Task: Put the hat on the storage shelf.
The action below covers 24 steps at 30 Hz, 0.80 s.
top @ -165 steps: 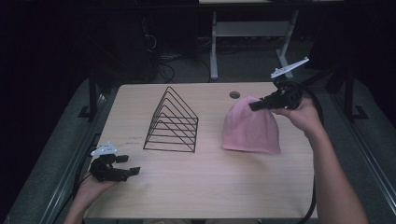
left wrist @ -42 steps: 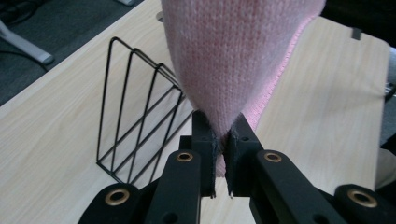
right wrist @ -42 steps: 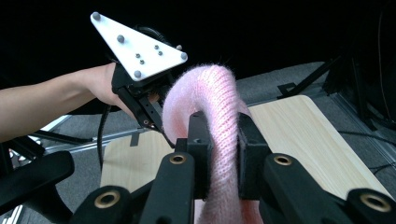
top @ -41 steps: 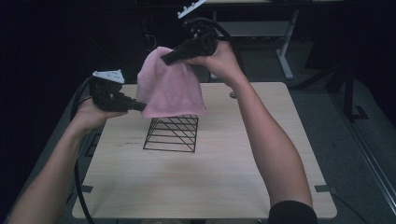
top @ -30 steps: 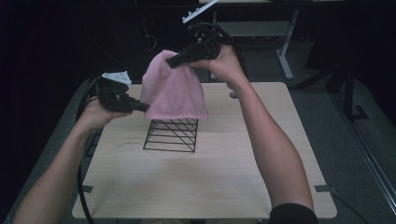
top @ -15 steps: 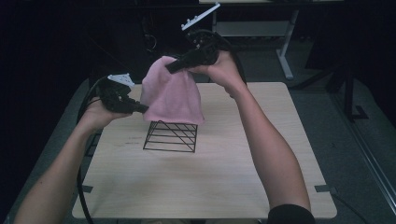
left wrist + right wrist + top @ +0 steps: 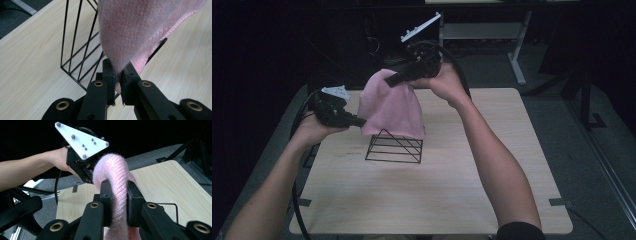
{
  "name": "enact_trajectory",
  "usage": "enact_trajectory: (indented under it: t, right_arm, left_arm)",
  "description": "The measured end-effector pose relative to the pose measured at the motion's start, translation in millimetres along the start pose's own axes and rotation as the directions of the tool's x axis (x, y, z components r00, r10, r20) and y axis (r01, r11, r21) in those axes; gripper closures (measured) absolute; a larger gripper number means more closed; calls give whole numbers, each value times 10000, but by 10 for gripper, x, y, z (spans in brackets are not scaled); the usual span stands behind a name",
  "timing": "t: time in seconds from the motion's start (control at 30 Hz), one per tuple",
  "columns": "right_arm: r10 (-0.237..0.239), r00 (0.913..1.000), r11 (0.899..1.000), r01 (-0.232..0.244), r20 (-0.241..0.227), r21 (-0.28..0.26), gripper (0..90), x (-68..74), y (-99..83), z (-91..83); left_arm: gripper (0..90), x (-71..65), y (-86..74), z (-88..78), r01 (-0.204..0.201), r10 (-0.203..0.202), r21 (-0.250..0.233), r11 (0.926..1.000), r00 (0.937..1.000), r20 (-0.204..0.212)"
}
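Two grippers have the pink knitted cloth between them, and I'm holding it over the black wire rack, which sits on the wooden table toward ten o'clock of its middle. Against half a second ago the cloth has sunk: its hem now hangs lower over the rack's upper wires, which I judge means the draping is close to done. My right gripper pinches the cloth's top at twelve o'clock of the rack; my left gripper nips the lower edge at nine o'clock. My left gripper view gives what the high view cannot: the jaws pressed together on a fold of the ribbed hem, with the rack's bars just behind. My right gripper view shows its jaws squeezing a thick roll of knit, and beyond it the other hand with its grey plate
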State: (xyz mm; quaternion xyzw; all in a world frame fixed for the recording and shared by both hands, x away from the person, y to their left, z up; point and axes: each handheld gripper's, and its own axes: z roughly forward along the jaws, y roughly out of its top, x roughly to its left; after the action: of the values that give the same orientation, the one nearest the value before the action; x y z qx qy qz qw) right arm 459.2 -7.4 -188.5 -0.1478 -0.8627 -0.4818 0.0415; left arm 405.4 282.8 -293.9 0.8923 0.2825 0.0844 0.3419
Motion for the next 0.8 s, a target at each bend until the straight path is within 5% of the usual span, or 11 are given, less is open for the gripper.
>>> enact_trajectory:
  t: [0.8]
  right_arm:
    - [271,9993,9992,-263,-271,295,780,-32,-275,264]
  left_arm:
    - [838,3,-251,203,171,-162,646,9978,9997,-155]
